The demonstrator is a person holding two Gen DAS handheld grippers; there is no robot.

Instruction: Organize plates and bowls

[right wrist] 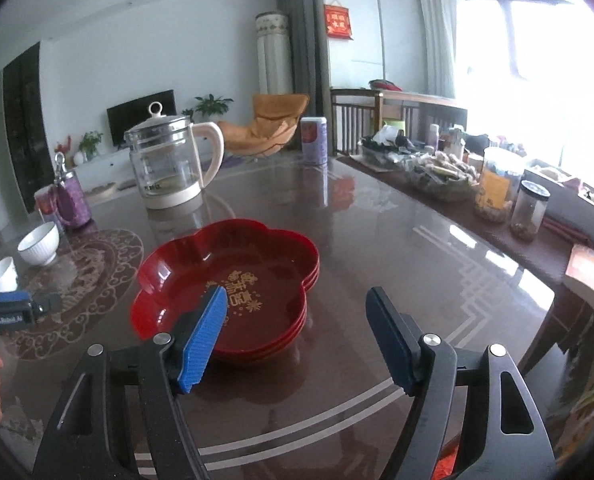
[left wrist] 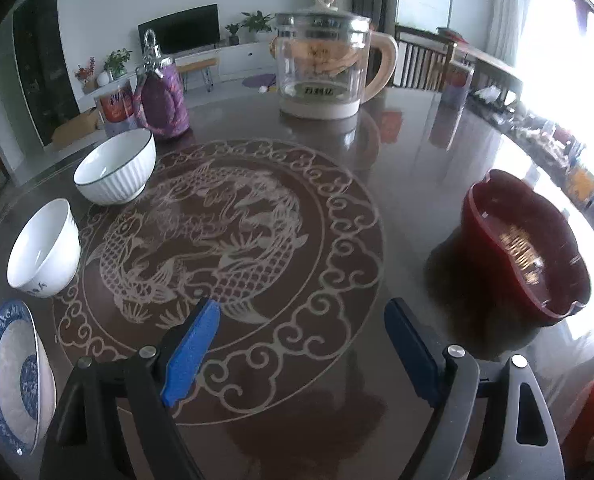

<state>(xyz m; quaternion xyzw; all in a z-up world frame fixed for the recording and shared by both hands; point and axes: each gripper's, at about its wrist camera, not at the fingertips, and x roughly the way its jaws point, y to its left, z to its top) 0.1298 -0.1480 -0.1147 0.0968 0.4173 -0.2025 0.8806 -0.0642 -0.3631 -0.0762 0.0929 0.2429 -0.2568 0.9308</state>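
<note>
Red plates [right wrist: 233, 288] sit stacked on the glass table [right wrist: 377, 248], just ahead of my right gripper [right wrist: 297, 332], whose jaws stand wide with nothing between them. My left gripper [left wrist: 301, 344] hangs over the dragon design, equally wide, empty. Ribbed bowl [left wrist: 115, 168], plain bowl [left wrist: 43, 250] and blue-patterned dish [left wrist: 15, 376] wait loose along the left edge. I judge the plates done; next comes nesting the bowls, which calls for a rim grip.

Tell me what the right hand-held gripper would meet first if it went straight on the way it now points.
Most likely the stack of red flower-shaped plates. The right hand-held gripper is open and empty, angled down over the glass tabletop; its left finger already overlaps the stack's near rim in the right wrist view. Depth is unclear.
</note>
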